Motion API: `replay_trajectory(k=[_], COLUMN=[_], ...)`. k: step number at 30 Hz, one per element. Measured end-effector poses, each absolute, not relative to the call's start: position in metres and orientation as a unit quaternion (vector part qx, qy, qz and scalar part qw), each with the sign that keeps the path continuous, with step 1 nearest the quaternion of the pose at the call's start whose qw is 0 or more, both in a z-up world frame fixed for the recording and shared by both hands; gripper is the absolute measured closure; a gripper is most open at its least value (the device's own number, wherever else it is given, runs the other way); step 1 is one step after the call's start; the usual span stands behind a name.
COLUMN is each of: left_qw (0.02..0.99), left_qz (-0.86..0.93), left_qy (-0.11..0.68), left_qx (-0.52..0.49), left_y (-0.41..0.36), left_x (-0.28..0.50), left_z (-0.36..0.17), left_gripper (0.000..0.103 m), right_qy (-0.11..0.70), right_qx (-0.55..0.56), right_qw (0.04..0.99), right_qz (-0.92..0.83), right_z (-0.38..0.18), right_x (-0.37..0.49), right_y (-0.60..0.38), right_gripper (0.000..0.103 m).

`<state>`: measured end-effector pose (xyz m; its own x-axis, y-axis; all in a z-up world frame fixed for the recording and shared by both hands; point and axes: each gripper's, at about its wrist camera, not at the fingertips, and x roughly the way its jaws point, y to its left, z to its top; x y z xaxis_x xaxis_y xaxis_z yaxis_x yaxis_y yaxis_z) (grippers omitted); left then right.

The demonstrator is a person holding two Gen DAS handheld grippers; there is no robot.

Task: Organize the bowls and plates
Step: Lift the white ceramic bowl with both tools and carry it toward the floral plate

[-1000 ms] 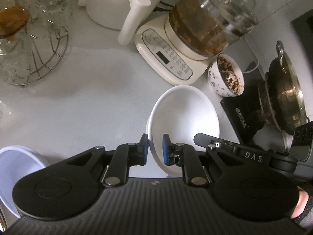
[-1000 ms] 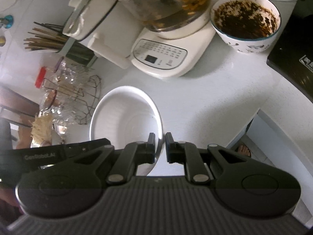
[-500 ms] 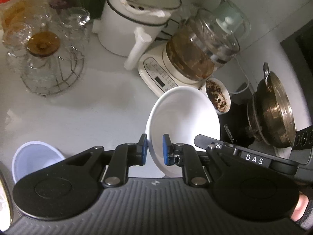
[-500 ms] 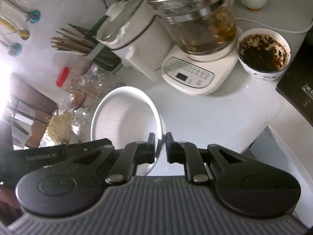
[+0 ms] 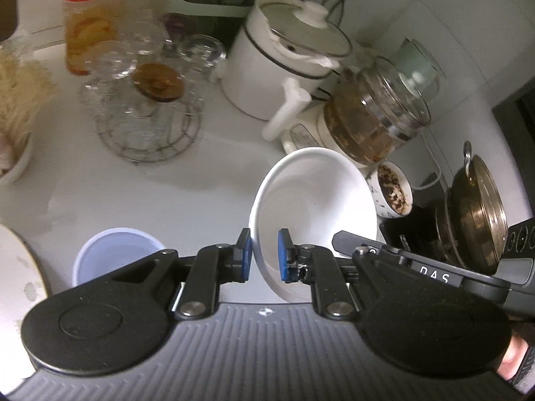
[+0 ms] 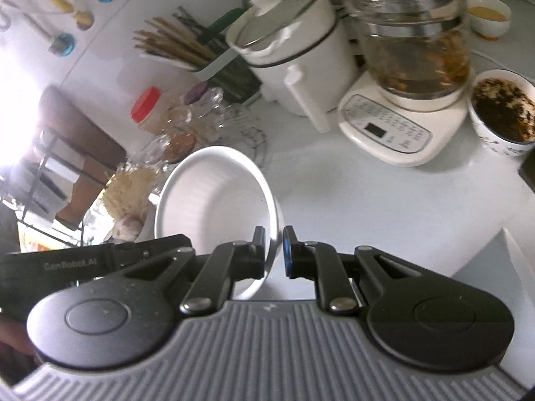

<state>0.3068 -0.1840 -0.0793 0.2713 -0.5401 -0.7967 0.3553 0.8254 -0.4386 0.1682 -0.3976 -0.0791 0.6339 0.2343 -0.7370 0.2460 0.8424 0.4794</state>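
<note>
A white bowl (image 5: 314,197) hangs tilted in the air above the white counter, held by both grippers on opposite sides of its rim. My left gripper (image 5: 264,254) is shut on the near-left rim. My right gripper (image 6: 274,250) is shut on the right rim of the same bowl (image 6: 214,197). A pale blue bowl (image 5: 113,250) stands on the counter at lower left in the left wrist view. The rim of a white plate (image 5: 20,267) shows at the far left edge.
A white pot with lid (image 5: 287,67), a glass kettle on its base (image 5: 378,113), a patterned bowl of dark food (image 5: 393,193), a wire rack of glasses (image 5: 147,113), a red-lidded jar (image 5: 90,20) and a metal pan on a stove (image 5: 474,210) crowd the counter.
Both grippers have lifted the white bowl higher off the counter and pulled back. More of the counter, the rack and the blue bowl have come into view.
</note>
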Motion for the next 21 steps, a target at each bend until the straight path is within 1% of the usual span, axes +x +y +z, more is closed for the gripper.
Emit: replay_trajectory(k=[7, 16, 21], left_qw=[0.808, 0.827, 0.829], left_qz=[-0.254, -0.199, -0.170], left_qy=[0.521, 0.503, 0.502], left_qx=[-0.109, -0.156, -0.179], left_y=[-0.148, -0.100, -0.079], left_x=[0.301, 0.289, 0.281], left_z=[-0.074, -0.074, -0.081], left_gripper=[0.086, 0.086, 0.086], right_qy=[0.434, 0.441, 0.463], right_qx=[0.266, 0.213, 0.193], right_qw=[0.860, 0.867, 0.857], right_qz=[0.033, 0.089, 0.114], right_z=[-0.077, -0.070, -0.079], right_x=[0.184, 0.208, 0.217], right_y=[-0.372, -0.330, -0.315], right_gripper=[0.090, 0.090, 0.090])
